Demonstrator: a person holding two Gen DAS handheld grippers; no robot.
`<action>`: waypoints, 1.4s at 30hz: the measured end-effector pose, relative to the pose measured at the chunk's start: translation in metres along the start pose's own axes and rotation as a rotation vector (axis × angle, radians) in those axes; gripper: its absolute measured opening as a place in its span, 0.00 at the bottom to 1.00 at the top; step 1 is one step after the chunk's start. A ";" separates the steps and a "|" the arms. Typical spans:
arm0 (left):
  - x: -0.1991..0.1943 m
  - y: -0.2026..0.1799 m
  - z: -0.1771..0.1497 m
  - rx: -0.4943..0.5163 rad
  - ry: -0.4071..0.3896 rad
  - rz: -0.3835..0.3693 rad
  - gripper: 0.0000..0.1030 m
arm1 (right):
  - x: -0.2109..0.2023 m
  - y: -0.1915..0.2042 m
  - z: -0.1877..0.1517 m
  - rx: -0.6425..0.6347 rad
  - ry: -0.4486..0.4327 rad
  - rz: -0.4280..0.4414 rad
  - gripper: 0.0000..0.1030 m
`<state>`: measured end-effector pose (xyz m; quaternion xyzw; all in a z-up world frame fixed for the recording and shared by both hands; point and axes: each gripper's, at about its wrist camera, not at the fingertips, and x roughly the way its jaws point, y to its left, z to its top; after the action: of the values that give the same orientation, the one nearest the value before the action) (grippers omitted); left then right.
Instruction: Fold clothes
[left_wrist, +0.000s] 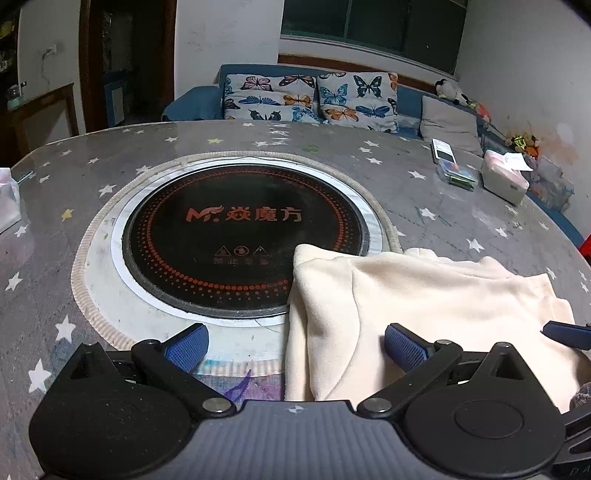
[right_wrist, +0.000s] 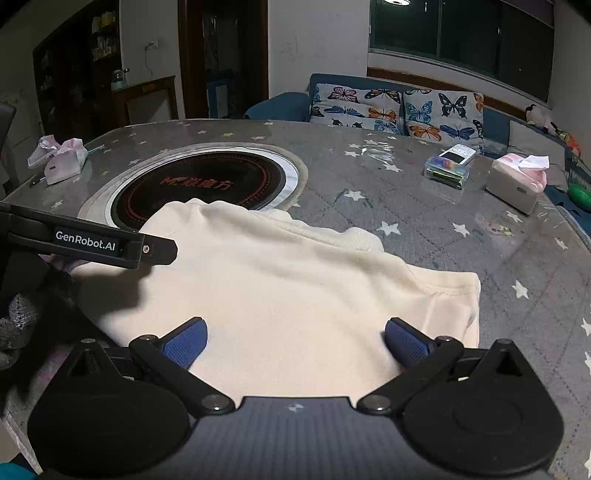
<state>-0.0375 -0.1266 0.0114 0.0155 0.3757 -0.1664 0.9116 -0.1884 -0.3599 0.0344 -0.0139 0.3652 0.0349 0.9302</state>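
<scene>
A cream garment (right_wrist: 273, 295) lies folded on the star-patterned table (right_wrist: 406, 192), its far edge overlapping the round black cooktop (left_wrist: 229, 240); its near edge is hidden under both tools; the left gripper (left_wrist: 295, 347) has its fingers wide apart at the garment's left edge; the right gripper (right_wrist: 295, 341) is likewise spread, holding nothing; a knitted sleeve (right_wrist: 18, 317) is barely visible.

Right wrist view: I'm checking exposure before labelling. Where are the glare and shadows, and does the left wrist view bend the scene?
Right wrist view: glare on the glossy table near the far edge; the left gripper casts a dark shadow on the cream garment. Left wrist view: fisheye curves the table edge; corners are vignetted black; the garment is evenly lit.
</scene>
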 end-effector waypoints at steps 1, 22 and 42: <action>0.000 0.000 0.000 0.001 -0.001 0.001 1.00 | 0.000 0.000 0.000 0.001 -0.002 0.001 1.00; -0.021 0.002 -0.008 0.007 -0.020 0.029 1.00 | -0.038 -0.023 -0.005 -0.005 -0.003 -0.029 1.00; -0.034 0.003 -0.027 0.062 -0.026 0.042 1.00 | -0.062 -0.068 -0.042 0.059 0.050 -0.143 1.00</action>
<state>-0.0774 -0.1100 0.0147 0.0498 0.3581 -0.1590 0.9187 -0.2571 -0.4334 0.0452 -0.0135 0.3873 -0.0429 0.9209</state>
